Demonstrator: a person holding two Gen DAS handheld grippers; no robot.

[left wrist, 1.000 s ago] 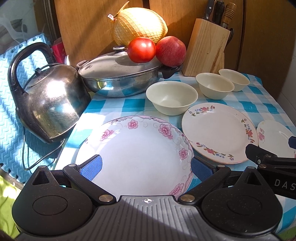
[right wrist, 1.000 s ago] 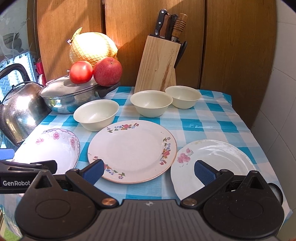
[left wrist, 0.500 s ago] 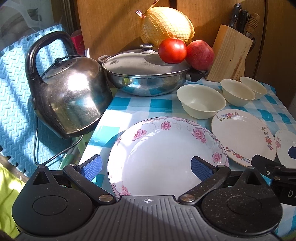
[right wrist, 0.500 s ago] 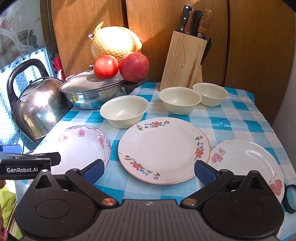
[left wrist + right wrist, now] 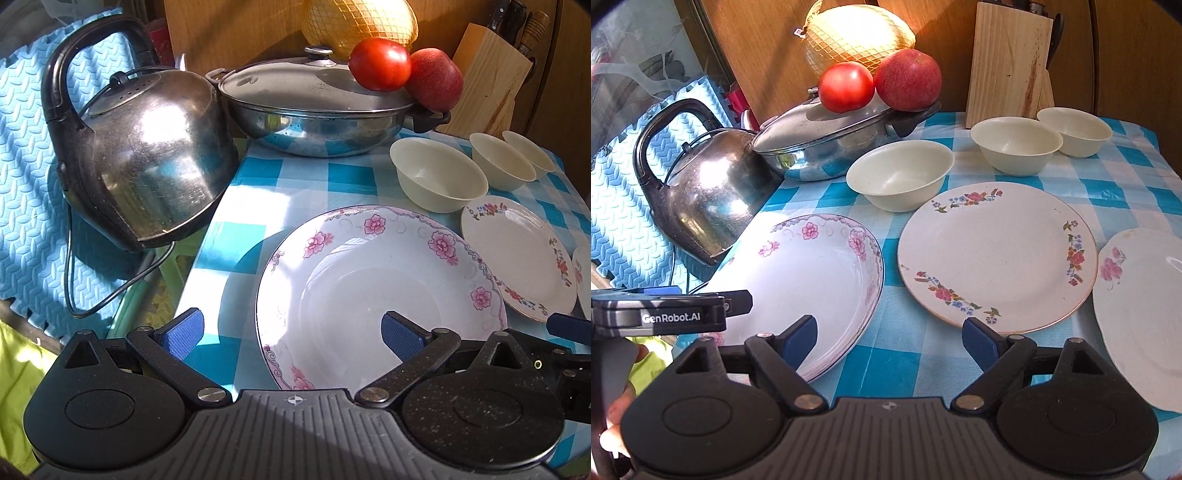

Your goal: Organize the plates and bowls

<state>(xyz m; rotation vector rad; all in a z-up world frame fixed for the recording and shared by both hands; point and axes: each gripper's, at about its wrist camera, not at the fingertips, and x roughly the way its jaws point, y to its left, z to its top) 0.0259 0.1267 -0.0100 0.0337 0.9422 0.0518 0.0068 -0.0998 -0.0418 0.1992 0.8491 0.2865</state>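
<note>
deep plate [image 5: 380,291]: white, pink flowers on rim

Deep plate [image 5: 812,280]: table's 9 o'clock side
Flat plate [image 5: 997,254]: centre
Bowls [image 5: 901,177]: 12 o'clock of plates
Kettle [image 5: 701,199]: 10 o'clock

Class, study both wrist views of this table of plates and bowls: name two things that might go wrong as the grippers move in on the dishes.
1. The pink-flowered deep plate sits at the table's near corner beside the kettle; a clumsy nudge from the open left gripper might tip it off.

2. The right gripper is closing with nothing between its jaws; it may miss the flat plate's thin rim.

3. The tomato and apple rest on the pan lid; a knock could roll them.
</note>
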